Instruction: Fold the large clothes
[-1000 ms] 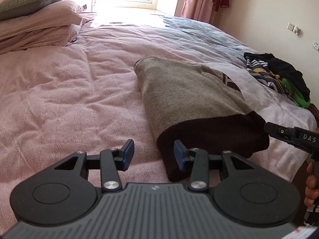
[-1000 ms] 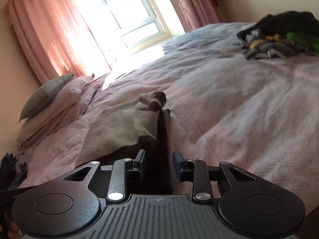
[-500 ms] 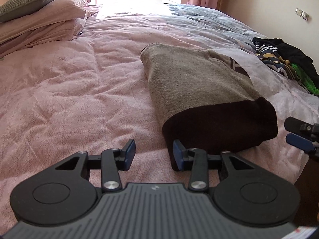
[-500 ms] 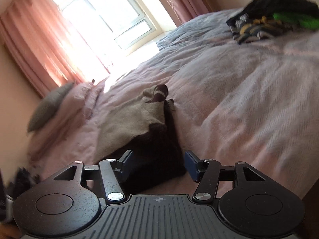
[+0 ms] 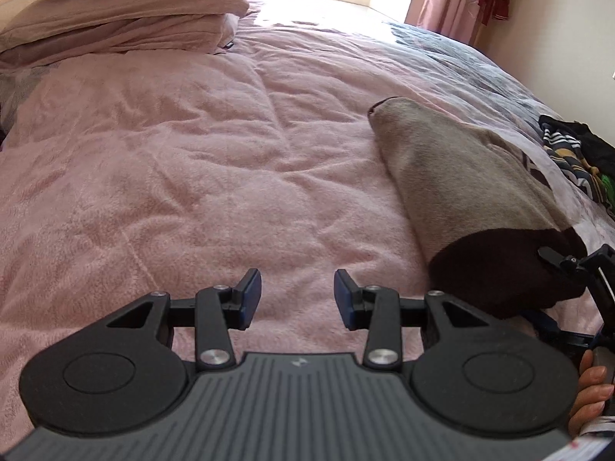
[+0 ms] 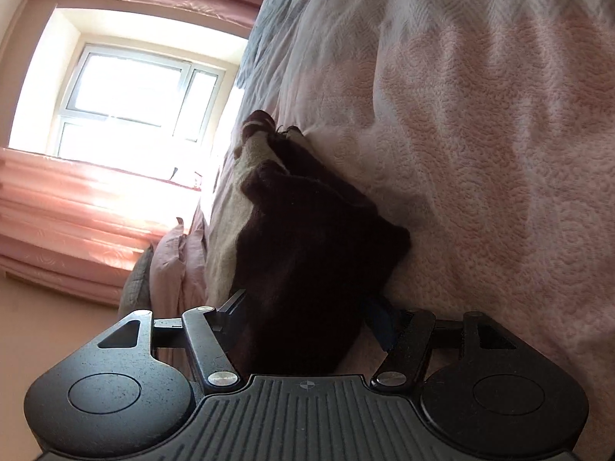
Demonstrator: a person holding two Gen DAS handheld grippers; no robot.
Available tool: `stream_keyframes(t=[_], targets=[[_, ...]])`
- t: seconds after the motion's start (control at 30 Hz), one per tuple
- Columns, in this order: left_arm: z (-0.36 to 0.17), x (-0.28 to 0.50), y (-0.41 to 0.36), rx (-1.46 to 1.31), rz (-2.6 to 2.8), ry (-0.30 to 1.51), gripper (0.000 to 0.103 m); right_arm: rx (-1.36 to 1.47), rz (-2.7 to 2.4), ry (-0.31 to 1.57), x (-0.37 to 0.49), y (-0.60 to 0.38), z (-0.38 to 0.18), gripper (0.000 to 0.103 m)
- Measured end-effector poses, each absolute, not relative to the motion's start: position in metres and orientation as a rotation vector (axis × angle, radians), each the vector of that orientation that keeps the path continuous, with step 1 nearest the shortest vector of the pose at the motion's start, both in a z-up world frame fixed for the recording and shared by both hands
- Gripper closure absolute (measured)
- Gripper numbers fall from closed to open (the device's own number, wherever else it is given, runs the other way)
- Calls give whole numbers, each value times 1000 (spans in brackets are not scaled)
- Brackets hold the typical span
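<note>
pink bedspread [image 5: 192,176] lies bare before your left gripper [image 5: 298,299], jaws apart, empty; your right gripper [image 6: 303,319], just widened, straddles the folded sweater's [image 6: 307,253] dark end, pads apparently clear.

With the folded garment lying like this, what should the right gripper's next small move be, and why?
Probably close the right gripper. Its jaws have just been opening and now straddle the dark brown end of the folded grey-and-brown knit garment, pads not visibly pressing. The left gripper hangs empty over the pink fleece blanket.
</note>
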State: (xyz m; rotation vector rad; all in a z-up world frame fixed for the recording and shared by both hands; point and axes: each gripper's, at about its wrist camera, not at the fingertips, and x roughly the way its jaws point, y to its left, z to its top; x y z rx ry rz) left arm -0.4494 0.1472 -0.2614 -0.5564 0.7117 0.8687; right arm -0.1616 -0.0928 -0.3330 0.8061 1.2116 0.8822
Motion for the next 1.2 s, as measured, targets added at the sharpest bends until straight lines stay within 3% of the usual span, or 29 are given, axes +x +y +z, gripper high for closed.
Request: stream_keyframes(t=[0.07, 0.17, 0.3, 0.4, 0.63, 0.7, 0.77, 0.97, 1.1, 1.2], targets=[[-264, -455, 153, -577, 878, 706, 68, 803, 890, 1190, -158, -85, -335, 81], [-264, -456, 157, -587, 873, 700, 68, 613, 959, 1056, -156, -77, -308, 88], [-261, -444, 160, -565, 850, 709, 68, 309, 1119, 875, -139, -73, -252, 90], [-259, -424, 158, -543, 795, 715, 68, 163, 1198, 884, -98, -76, -229, 90], [-248, -353, 146, -447, 579, 717, 68, 18, 1199, 1001, 24, -108, -240, 91], [-241, -327, 145, -408, 528, 702, 68, 25, 1160, 1057, 44, -106, -258, 84], [-230, -300, 141, -346, 490, 670, 68, 31, 1073, 1040, 39, -112, -262, 72], [-232, -248, 126, -133, 390, 635, 68, 119, 789, 594, -61, -164, -228, 70], [-271, -238, 129, -82, 411, 710, 70, -48, 883, 555, -123, -143, -252, 70], [-297, -242, 139, -99, 451, 717, 70, -180, 862, 591, -119, -114, -294, 71]])
